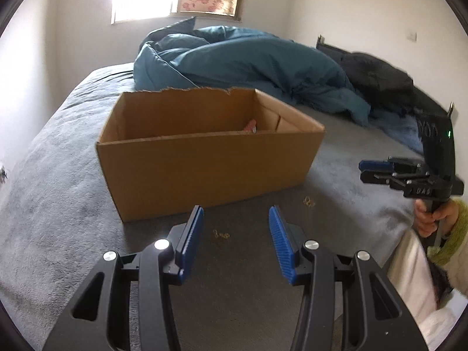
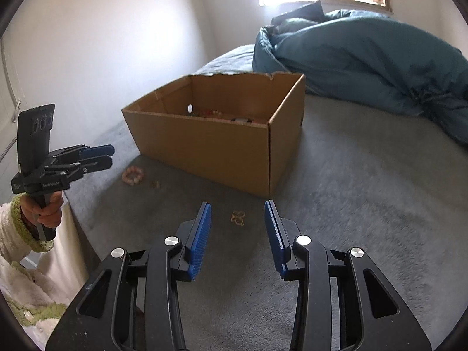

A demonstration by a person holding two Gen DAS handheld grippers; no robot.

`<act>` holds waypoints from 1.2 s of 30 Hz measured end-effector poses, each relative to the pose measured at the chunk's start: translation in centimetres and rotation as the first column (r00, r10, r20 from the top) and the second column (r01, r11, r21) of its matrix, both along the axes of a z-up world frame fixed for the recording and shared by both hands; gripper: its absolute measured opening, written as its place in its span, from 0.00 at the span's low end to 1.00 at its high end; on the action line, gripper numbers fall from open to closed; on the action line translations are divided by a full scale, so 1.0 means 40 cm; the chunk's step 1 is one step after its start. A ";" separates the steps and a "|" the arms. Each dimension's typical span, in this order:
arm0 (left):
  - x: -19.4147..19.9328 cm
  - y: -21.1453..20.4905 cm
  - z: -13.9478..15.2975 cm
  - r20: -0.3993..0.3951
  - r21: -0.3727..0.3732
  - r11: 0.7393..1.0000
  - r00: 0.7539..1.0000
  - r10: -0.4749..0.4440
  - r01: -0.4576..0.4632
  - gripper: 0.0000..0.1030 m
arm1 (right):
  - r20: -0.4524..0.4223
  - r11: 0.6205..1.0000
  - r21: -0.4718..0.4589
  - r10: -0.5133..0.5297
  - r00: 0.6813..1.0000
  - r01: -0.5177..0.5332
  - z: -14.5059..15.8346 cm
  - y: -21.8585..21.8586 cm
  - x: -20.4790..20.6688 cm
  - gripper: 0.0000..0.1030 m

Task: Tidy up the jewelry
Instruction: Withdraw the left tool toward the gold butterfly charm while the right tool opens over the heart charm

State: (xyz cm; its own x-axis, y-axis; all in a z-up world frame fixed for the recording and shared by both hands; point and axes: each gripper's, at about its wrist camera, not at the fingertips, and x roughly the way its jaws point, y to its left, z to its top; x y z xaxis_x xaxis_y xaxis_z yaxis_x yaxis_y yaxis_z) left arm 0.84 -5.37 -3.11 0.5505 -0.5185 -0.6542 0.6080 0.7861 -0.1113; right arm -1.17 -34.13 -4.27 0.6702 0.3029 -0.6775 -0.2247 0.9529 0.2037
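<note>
Both tongs open, nothing between the blue ribbed pads. Left tongs (image 1: 235,219) aimed at a small gold-coloured chain piece (image 1: 221,235) lying on the grey plush bed cover (image 1: 58,175), lower centre of the left wrist view, just in front of the open brown cardboard box (image 1: 204,169). A second small gold piece (image 1: 309,201) lies to its right, near the box's front corner. Right tongs (image 2: 237,215) point down at a gold looped trinket (image 2: 237,218), lower centre of the right wrist view, framed between the pads but not touched. Further left in that view, a pale pink beaded bracelet (image 2: 134,175) and a tiny brownish item (image 2: 155,184), too small to identify. Box already holds some beads and oddments. Judgement: the pieces are light, thin and slippery, and likely sink into the nap; pinch low across the widest loop, pads nearly brushing the cover. Chain links may slip or tangle if squeezed at one end.
</note>
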 end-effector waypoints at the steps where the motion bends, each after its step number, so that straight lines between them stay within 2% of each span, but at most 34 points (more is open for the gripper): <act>1: -0.003 -0.010 -0.011 0.007 0.018 1.000 1.000 -0.007 0.007 0.44 | -0.004 1.000 0.000 0.004 1.000 -0.004 -0.007 0.003 0.001 0.36; 12: -0.004 -0.056 -0.086 0.033 0.123 0.991 0.998 -0.062 0.057 0.44 | -0.042 0.995 -0.041 0.087 0.995 -0.089 -0.065 0.065 0.051 0.35; 15: 0.007 -0.054 -0.103 0.019 0.130 0.990 0.998 -0.058 0.055 0.44 | -0.048 0.993 -0.048 0.102 0.994 -0.104 -0.078 0.076 0.067 0.34; 23: 0.053 -0.051 -0.148 -0.036 0.155 0.986 0.998 -0.061 0.065 0.32 | -0.064 0.991 -0.059 0.117 0.991 -0.121 -0.097 0.073 0.091 0.33; 36: 0.090 -0.070 -0.192 -0.080 0.202 0.976 0.994 -0.071 0.086 0.27 | -0.097 0.987 -0.067 0.137 0.986 -0.144 -0.120 0.058 0.116 0.32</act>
